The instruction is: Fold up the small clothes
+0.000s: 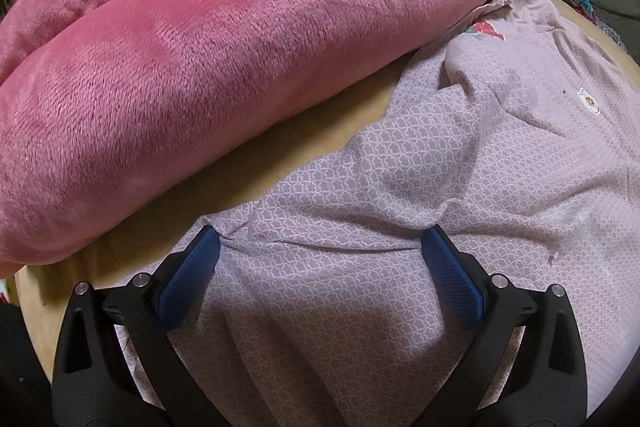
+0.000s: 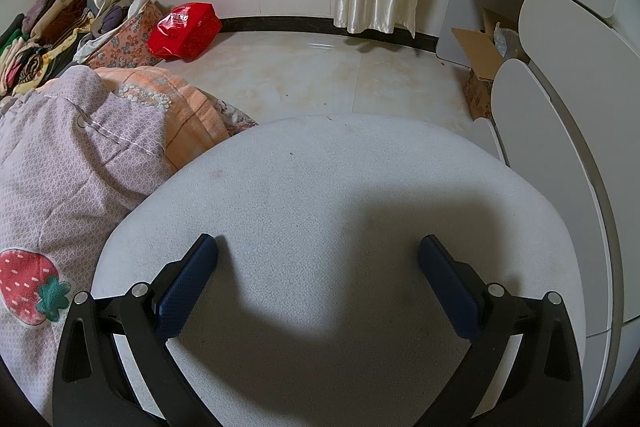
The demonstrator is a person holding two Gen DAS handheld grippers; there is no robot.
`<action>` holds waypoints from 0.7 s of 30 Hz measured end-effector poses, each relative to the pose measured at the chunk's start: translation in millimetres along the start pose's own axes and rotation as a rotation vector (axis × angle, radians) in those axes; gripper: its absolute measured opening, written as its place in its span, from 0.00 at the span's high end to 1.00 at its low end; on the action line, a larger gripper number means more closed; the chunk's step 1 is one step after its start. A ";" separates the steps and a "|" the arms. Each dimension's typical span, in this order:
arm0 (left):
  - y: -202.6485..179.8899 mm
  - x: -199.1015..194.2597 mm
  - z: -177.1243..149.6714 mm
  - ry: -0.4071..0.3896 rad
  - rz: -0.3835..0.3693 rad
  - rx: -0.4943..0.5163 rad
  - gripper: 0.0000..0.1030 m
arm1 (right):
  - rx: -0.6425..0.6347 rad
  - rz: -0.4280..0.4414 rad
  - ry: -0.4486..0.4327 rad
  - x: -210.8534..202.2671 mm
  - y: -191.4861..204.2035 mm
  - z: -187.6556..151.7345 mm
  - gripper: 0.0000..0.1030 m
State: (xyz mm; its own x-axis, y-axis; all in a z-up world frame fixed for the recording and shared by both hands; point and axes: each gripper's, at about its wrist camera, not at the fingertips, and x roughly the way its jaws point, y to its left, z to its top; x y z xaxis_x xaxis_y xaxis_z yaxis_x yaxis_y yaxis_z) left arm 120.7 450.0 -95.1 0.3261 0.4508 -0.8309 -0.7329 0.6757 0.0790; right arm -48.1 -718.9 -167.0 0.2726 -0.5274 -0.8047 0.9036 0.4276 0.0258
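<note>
A small lilac garment [image 1: 400, 187] with a white lattice print and a white button lies rumpled on the tan table [image 1: 304, 131]. My left gripper [image 1: 320, 239] is open just above it, both blue fingertips touching the cloth beside a fold. In the right wrist view the same lilac garment [image 2: 68, 171], bearing a strawberry patch [image 2: 28, 287], lies at the left. My right gripper [image 2: 318, 247] is open over a bare grey round surface [image 2: 340, 179], to the right of the garment, holding nothing.
A big pink plush blanket [image 1: 224, 47] bulges along the table's far left side. An orange towel [image 2: 188, 107] lies behind the garment. Beyond are floor tiles, a red bag [image 2: 184, 31], piled clothes [image 2: 48, 27] and grey-white furniture [image 2: 560, 107] at the right.
</note>
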 end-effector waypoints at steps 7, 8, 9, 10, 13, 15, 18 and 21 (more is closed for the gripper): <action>1.2 -0.6 -0.7 0.000 -0.002 -0.002 0.09 | 0.000 0.000 0.000 0.1 0.0 0.0 0.04; 1.3 -0.7 -0.9 -0.001 -0.001 -0.001 0.09 | 0.001 0.001 0.000 0.1 -0.3 0.1 0.04; 1.7 -0.6 -0.9 0.000 -0.001 -0.001 0.09 | 0.001 0.001 0.000 0.2 -0.1 0.0 0.04; 1.3 -0.7 -0.6 -0.001 -0.002 -0.001 0.09 | 0.000 0.000 0.000 0.2 0.3 0.1 0.04; 1.6 -0.5 -0.6 0.000 -0.001 0.000 0.09 | 0.000 0.001 0.000 0.1 -0.1 0.1 0.04; 1.3 -0.5 -0.3 0.000 -0.001 -0.001 0.09 | 0.000 0.000 0.000 0.0 -0.1 0.7 0.04; 1.6 -0.4 -0.5 -0.001 -0.001 -0.001 0.09 | 0.000 0.000 0.000 0.0 -0.1 0.8 0.04; 1.1 -0.4 -1.7 -0.010 -0.002 -0.003 0.09 | -0.001 -0.001 0.000 0.2 0.4 0.8 0.04</action>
State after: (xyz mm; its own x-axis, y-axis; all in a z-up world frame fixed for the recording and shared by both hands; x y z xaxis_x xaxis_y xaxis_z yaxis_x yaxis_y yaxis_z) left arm 118.8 449.6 -95.6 0.3336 0.4555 -0.8254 -0.7344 0.6745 0.0755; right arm -47.5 -719.4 -166.6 0.2719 -0.5276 -0.8048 0.9035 0.4278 0.0248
